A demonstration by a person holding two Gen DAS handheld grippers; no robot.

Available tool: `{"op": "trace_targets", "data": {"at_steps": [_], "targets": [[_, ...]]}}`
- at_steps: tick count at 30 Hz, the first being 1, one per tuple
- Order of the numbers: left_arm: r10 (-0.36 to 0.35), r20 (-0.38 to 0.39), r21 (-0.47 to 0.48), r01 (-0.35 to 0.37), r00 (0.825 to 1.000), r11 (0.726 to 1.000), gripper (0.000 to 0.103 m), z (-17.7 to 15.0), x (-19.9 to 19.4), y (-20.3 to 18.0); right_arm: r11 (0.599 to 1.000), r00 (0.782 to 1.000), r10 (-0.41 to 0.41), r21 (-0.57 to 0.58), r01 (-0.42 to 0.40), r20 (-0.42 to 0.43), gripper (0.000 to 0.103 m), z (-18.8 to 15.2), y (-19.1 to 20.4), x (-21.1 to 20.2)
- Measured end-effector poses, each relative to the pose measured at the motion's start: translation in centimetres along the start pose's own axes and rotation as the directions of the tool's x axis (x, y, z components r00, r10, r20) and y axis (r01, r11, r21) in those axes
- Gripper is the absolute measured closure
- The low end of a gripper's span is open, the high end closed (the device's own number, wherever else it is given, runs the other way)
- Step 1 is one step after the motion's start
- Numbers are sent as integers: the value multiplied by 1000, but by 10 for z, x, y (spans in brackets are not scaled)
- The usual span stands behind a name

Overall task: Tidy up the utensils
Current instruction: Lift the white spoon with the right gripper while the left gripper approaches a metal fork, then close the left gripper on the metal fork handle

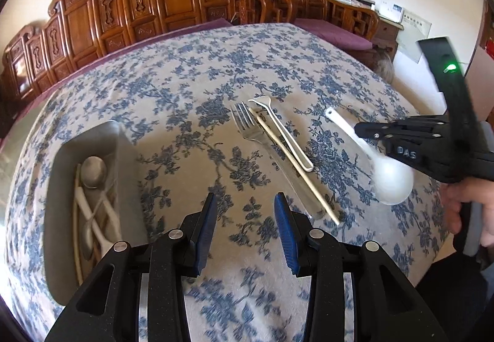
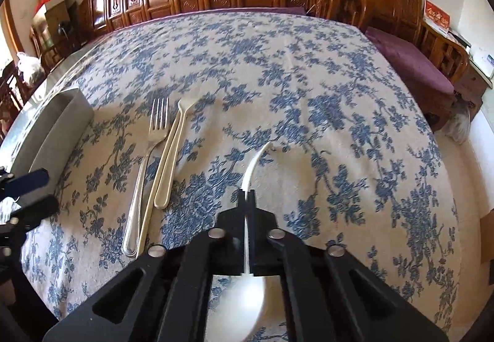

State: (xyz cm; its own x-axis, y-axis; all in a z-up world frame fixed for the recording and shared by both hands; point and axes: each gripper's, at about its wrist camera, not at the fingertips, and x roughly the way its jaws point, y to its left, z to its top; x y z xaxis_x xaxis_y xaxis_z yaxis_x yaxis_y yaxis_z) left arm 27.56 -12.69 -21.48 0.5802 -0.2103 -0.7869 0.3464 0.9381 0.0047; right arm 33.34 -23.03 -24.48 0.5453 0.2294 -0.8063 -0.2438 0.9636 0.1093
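Right gripper (image 2: pixel 247 197) jaws pinching the white spoon (image 1: pixel 392 181), looks lifted off the surface (image 1: pixel 185 95); left gripper (image 1: pixel 244 212) jaws spread, empty.

The white spoon (image 2: pixel 247 295) has its handle partly hidden between the right hand-held gripper (image 2: pixel 247 197) fingers.

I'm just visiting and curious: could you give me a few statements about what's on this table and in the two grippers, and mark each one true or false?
1. The right gripper is clamped on a white spoon. True.
2. The left gripper holds the fork. False: its jaws are open and hold nothing; the fork lies on the tablecloth.
3. The grey tray already has spoons in it. True.
4. The tablecloth is plain red. False: it is pale with blue flowers.
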Motion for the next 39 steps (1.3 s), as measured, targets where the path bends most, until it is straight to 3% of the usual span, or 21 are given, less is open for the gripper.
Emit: {"op": "trace_targets", "data": {"at_steps": [21,25,33,35,39], "targets": [[-58,-79,-55,53,995,997,67,43,74,-11,994,998,57,96,-59,18,103,-1,-25,2],[-75,-107,-81,67,991,994,79,43,86,-8,992,997,74,97,-76,28,103,0,-25,0],[-86,-117,-107,73,989,992,80,49,96,-6,993,997,75,90,-78,35,102,1,-22,-1],[-80,-115,-106,67,990,992,89,50,96,-6,992,996,78,96,-81,35,100,1,-22,0],[-53,-121,-104,40,991,994,93,50,95,-5,993,997,77,84,-79,29,100,2,-18,1]]}}
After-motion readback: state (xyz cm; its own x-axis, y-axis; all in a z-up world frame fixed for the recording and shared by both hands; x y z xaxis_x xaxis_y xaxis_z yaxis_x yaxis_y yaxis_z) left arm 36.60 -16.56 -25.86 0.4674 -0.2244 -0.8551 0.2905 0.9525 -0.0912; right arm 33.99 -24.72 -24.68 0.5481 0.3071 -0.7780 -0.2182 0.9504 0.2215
